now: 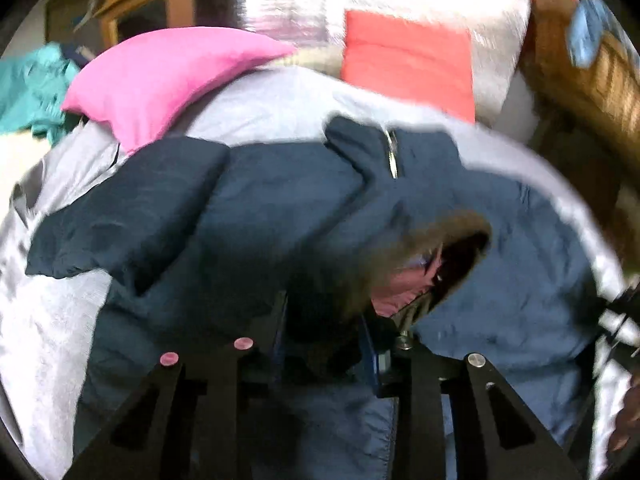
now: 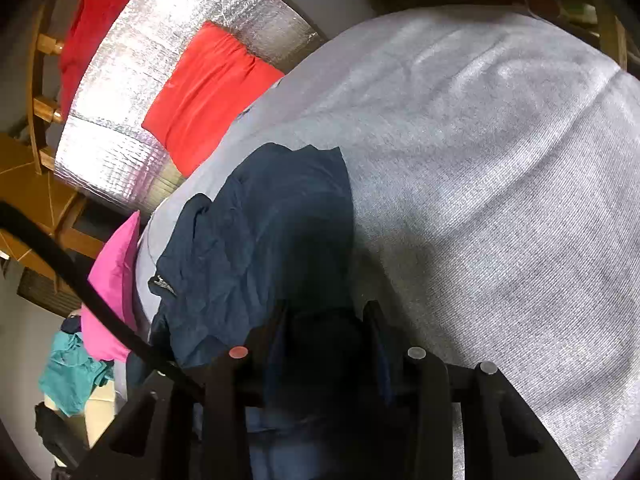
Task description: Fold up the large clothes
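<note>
- Left gripper [image 1: 324, 320]: fingertips buried in dark jacket fabric; contact of the pads cannot be made out.
- Right gripper [image 2: 328, 332]: fingertips lost in shadow under the navy jacket [image 2: 260, 240]; grip unclear.
- Fur-trimmed hood [image 1: 432, 256]: smeared by motion blur, pink lining inside indistinct.
- Wooden cabinet [image 1: 160, 4]: blurred, cut by the top edge.
- Teal garment [image 2: 72, 372]: partly hidden behind a black cable [image 2: 80, 280].
- Blue item [image 1: 588, 32]: blurred, unidentifiable.

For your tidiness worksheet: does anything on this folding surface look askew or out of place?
Yes. The navy jacket lies crumpled and bunched on the grey sheet, its fur-trimmed hood gaping open. A pink pillow overlaps the sheet's far edge.
</note>
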The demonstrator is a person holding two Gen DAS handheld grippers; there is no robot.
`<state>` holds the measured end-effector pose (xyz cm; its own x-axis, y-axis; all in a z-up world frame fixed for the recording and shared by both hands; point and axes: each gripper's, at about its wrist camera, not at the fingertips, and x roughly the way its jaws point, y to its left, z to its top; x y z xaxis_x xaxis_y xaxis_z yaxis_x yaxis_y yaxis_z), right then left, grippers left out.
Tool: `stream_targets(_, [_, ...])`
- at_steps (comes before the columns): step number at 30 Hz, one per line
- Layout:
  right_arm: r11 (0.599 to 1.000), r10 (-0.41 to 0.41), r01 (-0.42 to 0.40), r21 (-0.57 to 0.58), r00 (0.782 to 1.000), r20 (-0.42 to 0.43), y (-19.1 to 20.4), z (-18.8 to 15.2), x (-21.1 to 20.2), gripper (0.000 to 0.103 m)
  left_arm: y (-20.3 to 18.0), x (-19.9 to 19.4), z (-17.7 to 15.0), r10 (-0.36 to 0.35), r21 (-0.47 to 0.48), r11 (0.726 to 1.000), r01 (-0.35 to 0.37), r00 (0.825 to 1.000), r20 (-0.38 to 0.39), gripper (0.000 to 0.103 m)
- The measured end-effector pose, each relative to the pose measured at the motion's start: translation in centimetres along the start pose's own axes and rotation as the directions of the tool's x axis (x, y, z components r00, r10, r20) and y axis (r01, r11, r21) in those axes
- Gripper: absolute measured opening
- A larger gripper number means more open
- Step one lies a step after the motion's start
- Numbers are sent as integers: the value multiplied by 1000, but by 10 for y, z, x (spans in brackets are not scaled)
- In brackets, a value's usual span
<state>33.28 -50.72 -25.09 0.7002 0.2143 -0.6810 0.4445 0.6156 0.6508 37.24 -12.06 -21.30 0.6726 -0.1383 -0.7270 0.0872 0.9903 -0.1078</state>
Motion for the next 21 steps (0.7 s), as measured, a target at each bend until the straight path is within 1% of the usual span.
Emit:
stream_targets(2, [1000,2,-2,11,1000,0,-3,0,0,40,17,-11,9,-4,-44,999,5,1000,31,33])
stream_targets(4, [1000,-5,5,5,1000,3,-3,0,1,41,46,-22,17,7,-123,992,2,997,74,35])
stream_targets(5, [1000,-9,9,-2,1000,4,-2,0,1,42,60,-24,18,12,-173,985,2,997,81,43])
stream_targets(6, [1000,-11,11,-6,1000,5,-2,0,1,42,74,-24,17,22,-222,975,-5,997,73,59])
stream_targets(7, [1000,-10,10,-6,1000,7,-2,0,0,43,86,-23,17,37,-265,964,-20,997,61,66])
stream_targets(8, [1000,-6,6,-2,1000,6,-3,0,0,45,95,-22,15,46,-302,953,-27,997,55,68])
stream_targets(9, [1000,-3,3,4,1000,3,-3,0,1,51,102,-21,14,48,-327,945,-28,997,53,68])
stream_targets(11, [1000,7,-7,13,1000,11,-5,0,3,52,107,-18,12,53,-337,941,-39,998,34,69])
stream_targets(12, [1000,4,-4,13,1000,13,-5,0,4,52,107,-14,12,54,-327,944,-44,998,20,72])
stream_targets(15, [1000,17,-17,15,1000,14,-6,-2,9,52,103,-2,12,20,-305,952,-21,1000,-5,82])
stream_targets(17, [1000,10,-10,-4,1000,26,-5,-3,12,52,101,8,12,16,-302,953,-22,1000,-22,83])
stream_targets(18, [1000,7,-6,-13,1000,28,-4,-3,12,51,99,12,11,18,-300,954,-24,1000,-25,83])
stream_targets(20, [999,-4,6,-35,999,36,0,-4,14,44,97,20,12,24,-294,955,-31,999,-26,83])
stream_targets(21, [999,-11,13,-46,999,37,1,-5,14,44,96,24,13,34,-290,956,-39,999,-20,83])
